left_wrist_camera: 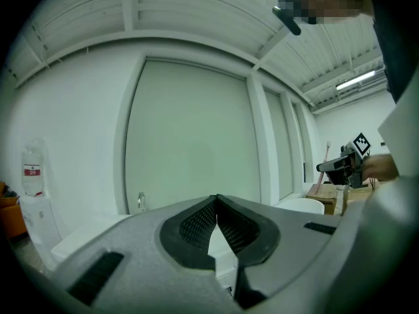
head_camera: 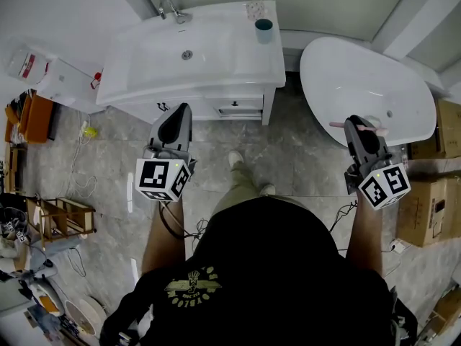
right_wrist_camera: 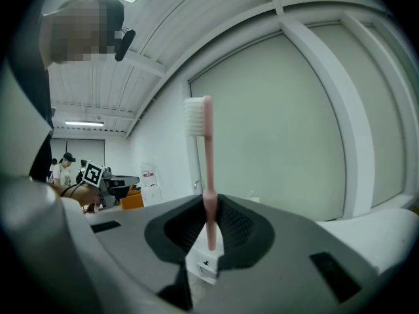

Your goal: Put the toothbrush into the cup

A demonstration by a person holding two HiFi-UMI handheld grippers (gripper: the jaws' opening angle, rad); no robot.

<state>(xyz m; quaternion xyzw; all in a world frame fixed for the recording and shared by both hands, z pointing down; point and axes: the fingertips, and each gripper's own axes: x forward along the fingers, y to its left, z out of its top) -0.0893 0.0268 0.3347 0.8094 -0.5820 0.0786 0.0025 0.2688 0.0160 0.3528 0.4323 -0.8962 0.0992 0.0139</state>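
Toothbrush [right_wrist_camera: 208,175] crosswise in clenched right hand-held gripper [right_wrist_camera: 209,209]; left hand-held gripper [left_wrist_camera: 216,203] closed, empty; teal cup [head_camera: 263,29] only in head view

Support: we see a white washbasin top [head_camera: 238,56] | On it: we note a teal cup [head_camera: 263,29] at the back right corner, a patterned container [head_camera: 255,9] just beside it, a faucet [head_camera: 171,9] | Floor: grey tiles [head_camera: 302,157] carry a white tub [head_camera: 360,78] and cardboard boxes [head_camera: 425,207]

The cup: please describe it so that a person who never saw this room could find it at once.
Find the white washbasin at the top of the head view, left of the bathtub. The cup stands on its far right corner. It is dark teal, unlike the pale container beside it.
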